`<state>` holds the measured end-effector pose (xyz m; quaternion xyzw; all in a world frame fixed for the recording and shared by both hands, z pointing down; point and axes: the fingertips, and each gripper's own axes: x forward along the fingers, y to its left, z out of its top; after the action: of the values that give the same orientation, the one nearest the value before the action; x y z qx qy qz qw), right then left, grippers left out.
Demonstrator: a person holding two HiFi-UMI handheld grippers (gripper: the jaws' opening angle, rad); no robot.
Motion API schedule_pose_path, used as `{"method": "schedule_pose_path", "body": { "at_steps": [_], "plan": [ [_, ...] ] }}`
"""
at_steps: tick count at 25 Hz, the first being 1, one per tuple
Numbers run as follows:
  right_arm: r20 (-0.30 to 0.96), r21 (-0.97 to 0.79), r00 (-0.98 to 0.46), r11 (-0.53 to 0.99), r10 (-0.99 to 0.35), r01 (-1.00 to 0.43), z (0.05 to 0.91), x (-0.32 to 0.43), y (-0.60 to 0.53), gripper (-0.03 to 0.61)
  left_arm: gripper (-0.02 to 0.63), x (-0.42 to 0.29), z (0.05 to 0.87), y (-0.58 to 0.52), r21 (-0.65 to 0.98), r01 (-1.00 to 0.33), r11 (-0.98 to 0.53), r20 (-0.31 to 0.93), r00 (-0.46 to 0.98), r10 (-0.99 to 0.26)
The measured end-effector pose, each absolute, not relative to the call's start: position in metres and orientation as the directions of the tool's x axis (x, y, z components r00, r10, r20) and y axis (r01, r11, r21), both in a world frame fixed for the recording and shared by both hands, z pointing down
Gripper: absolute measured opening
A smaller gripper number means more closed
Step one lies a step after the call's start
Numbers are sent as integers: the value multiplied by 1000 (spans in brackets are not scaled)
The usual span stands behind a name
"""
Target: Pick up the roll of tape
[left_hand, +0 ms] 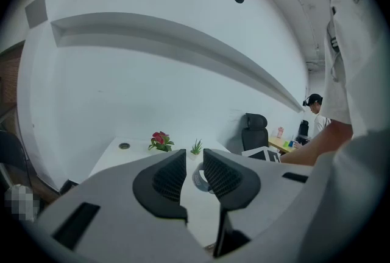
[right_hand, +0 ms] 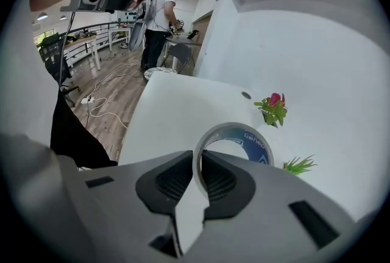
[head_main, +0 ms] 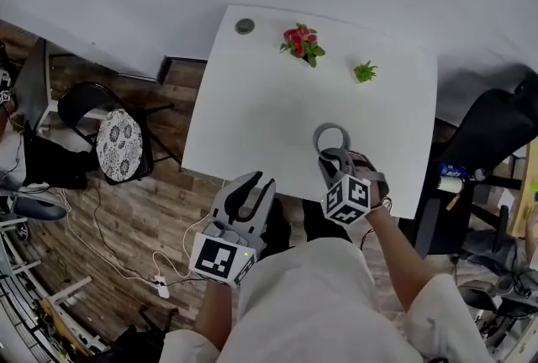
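Grey roll of tape [head_main: 331,137] sits in the right gripper [head_main: 329,158], over the white worktop [head_main: 252,101] near its front edge, toward the front right corner. The right gripper view shows the right gripper [right_hand: 196,161] clamped on the roll's [right_hand: 250,145] wall, one jaw inside the ring and one outside, with the blue inner face showing. Whether the far rim touches the worktop cannot be told.

Risks, as a judgement:
- The grip takes only a short stretch of thin wall close to the jaw tips, so the roll may pivot about the pads and swing, or slide out if jerked.
- The roll is close to the front edge, so a slip likely sends it rolling off onto the wood floor.
- The wall could flex under the squeeze and loosen the hold.

The left gripper [head_main: 252,185] hangs off the front edge with its jaws a little apart and nothing between them; its own view [left_hand: 194,155] shows only the distant roll [left_hand: 200,179] through the gap. It is near the right gripper but not touching it.

Other things: a red-flowered plant [head_main: 302,43] and a small green plant [head_main: 364,71] stand toward the back edge, well apart from the roll. A round cable port [head_main: 245,26] sits at the back left corner. A chair with a patterned cushion [head_main: 118,143] stands on the floor off the left edge. Nothing stands in the way of a lift.
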<state>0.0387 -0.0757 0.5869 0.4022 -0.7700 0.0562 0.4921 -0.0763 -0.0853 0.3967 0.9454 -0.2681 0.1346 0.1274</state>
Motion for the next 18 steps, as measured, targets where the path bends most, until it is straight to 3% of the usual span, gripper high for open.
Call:
{"method": "schedule_pose_path", "body": {
  "at_steps": [18],
  "plan": [
    [608,346,-94,369,-789,-863,459,-4,-20,48,97,-88,378,-52,165,-318,-934,240,931,-274]
  ]
}}
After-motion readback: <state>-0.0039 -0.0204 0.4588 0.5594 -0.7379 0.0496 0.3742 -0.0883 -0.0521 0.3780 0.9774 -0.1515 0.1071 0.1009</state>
